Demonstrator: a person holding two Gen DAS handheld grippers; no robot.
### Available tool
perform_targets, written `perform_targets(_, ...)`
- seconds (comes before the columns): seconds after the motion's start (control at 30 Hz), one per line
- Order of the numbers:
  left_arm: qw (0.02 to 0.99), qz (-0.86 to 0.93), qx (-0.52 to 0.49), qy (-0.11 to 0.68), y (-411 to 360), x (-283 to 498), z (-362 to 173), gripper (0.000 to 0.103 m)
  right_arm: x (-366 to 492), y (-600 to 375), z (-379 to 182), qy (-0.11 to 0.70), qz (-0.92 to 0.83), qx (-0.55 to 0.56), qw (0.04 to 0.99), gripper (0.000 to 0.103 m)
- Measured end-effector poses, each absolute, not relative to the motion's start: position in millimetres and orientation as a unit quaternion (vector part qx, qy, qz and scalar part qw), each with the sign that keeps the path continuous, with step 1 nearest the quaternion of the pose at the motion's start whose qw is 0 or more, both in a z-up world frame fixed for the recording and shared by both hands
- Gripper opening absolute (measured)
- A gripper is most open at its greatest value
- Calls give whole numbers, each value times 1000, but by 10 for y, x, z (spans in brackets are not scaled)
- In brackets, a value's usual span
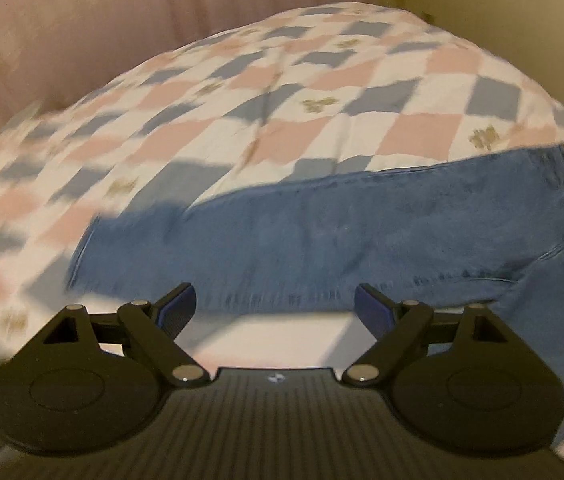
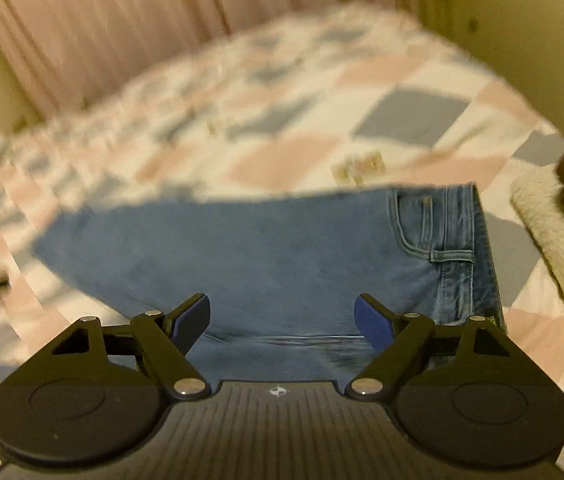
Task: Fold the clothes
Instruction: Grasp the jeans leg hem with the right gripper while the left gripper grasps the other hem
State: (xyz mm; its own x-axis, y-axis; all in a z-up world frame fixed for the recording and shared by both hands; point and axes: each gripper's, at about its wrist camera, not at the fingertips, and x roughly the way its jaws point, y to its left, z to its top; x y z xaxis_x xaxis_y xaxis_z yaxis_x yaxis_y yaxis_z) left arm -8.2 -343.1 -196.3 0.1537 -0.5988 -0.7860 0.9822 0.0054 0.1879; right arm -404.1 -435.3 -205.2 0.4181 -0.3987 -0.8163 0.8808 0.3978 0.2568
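Lying flat across the near part of the bed, the jeans (image 1: 322, 240) looked already folded lengthwise, one leg seemingly stacked on the other, with the hem end to the left and the waistband to the right. By my reading the crosswise folds were not yet made, so the job was perhaps partly done. The left gripper (image 1: 273, 308) hung over the near edge of the legs with its jaws spread wide and nothing between them. The right gripper (image 2: 282, 320) hovered above the seat, near the front pocket (image 2: 414, 220), also spread and empty.

Faded blue denim looked stiff and heavy, with stitched seams and a belt loop. The bedspread (image 1: 261, 120) was soft, in pink, grey-blue and white checks. A fuzzy cream cloth (image 2: 550, 248) lay to the right, and pink pleated curtains (image 2: 121, 32) hung behind.
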Motion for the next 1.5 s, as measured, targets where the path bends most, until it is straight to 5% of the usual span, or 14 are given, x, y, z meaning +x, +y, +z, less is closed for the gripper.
perform_targets(0.13, 599, -636, 440, 205, -4121, 178, -2385, 77, -3903, -5024, -2436, 385, -356, 339, 781, 82)
perform_targets(0.33, 508, -653, 544, 138, -5047, 487, -2936, 51, -3364, -5888, -2770, 439, -261, 266, 818, 81)
perform_targets(0.43, 477, -650, 577, 131, -5368, 630, -3170, 48, -3100, -6216, -2905, 474, -223, 214, 825, 70)
perform_targets(0.67, 371, -654, 639, 162, -5778, 883, -3636, 68, -2881, -6784, -3324, 527, -134, 238, 805, 76)
perform_targets(0.77, 354, -652, 651, 162, -5920, 944, -3815, 95, -2854, -6860, -3544, 561, -113, 236, 785, 80)
perform_targets(0.83, 342, -651, 652, 184, -6001, 985, -3920, 93, -2866, -6876, -3631, 562, -108, 244, 783, 82)
perform_targets(0.87, 335, -651, 653, 192, -6019, 991, -3962, 90, -2879, -6872, -3653, 559, -107, 249, 784, 82)
perform_targets(0.93, 322, -658, 658, 176, -5948, 942, -3975, 74, -2906, -6850, -3670, 555, -106, 259, 783, 64)
perform_targets(1.03, 309, -661, 669, 141, -5820, 877, -3966, 57, -2948, -6743, -3578, 556, -115, 242, 787, 28)
perform_targets(1.1, 305, -657, 680, 114, -5705, 840, -3930, 32, -2965, -6623, -3450, 556, -128, 215, 793, 11)
perform_targets(1.27, 322, -630, 707, 11, -5230, 746, -3798, 10, -2989, -5995, -2911, 536, -191, 90, 818, 7)
perform_targets(1.5, 463, -613, 640, 4, -4244, 882, -2933, 9, -3152, -4551, -2117, 497, -274, -38, 823, 6)
